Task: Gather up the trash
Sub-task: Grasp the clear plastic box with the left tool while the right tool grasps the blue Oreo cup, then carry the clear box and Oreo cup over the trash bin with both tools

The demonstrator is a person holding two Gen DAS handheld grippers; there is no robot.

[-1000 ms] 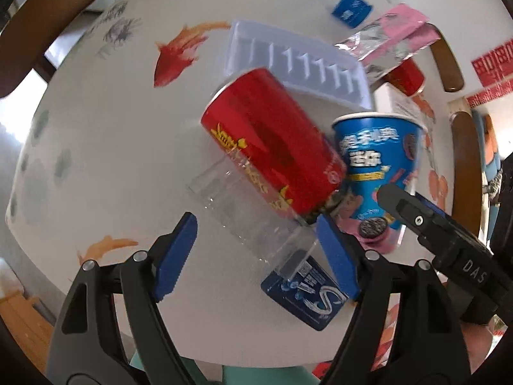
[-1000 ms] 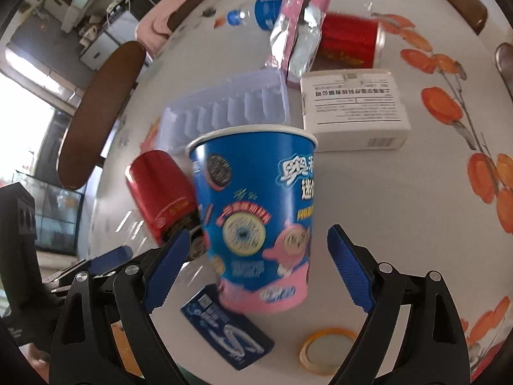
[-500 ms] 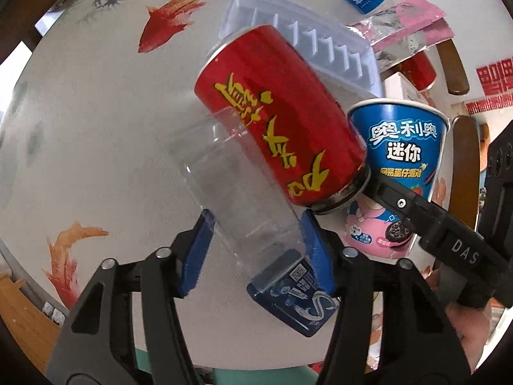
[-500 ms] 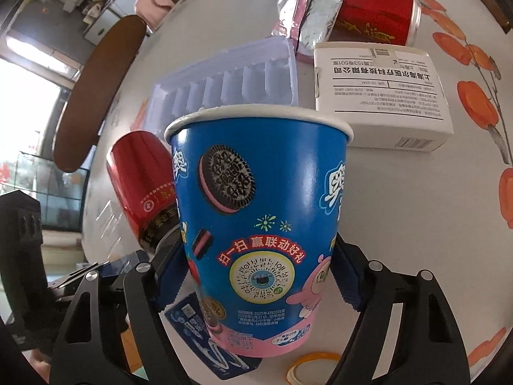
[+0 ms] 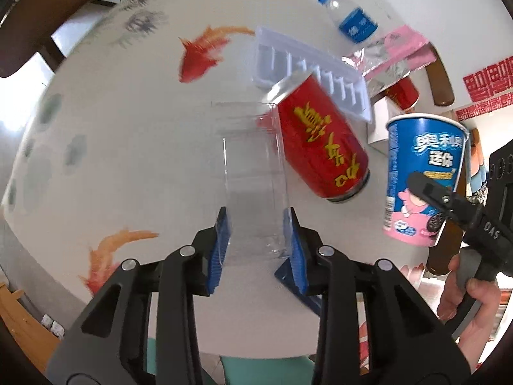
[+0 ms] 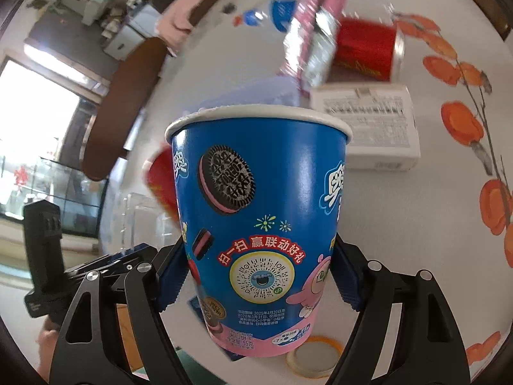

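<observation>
Left gripper point(image 5: 256, 240) closing, blue pads point(image 5: 221, 240) pressed on both sides of a clear plastic box point(image 5: 253, 173), so pretty much pinched already. Box sticking out ahead of the fingers over the white table point(image 5: 128, 160) with the orange fish prints. Right beside it, a red can point(image 5: 320, 141) lying tilted on its side, touching or nearly touching the box's far corner. Behind the can, a white ribbed plastic tray point(image 5: 307, 67); further back a water bottle point(image 5: 349, 19) with a blue label and a pink foil wrapper point(image 5: 397, 54).

Right gripper point(image 6: 259, 272) spread wide but clamped on the blue cookie cup point(image 6: 259, 211), pads squeezing low on both sides. Cup upright, white rim on top, pink band at the bottom, lifted a bit off the tabletop judging by the left view. Below it, a yellow-rimmed lid point(image 6: 312, 357) flat on the table. Beyond the cup, a white carton point(image 6: 372, 125), then a second red can point(image 6: 365, 51) on its side. Can't tell what the dark blue thing just under the cup is, mostly hidden.
</observation>
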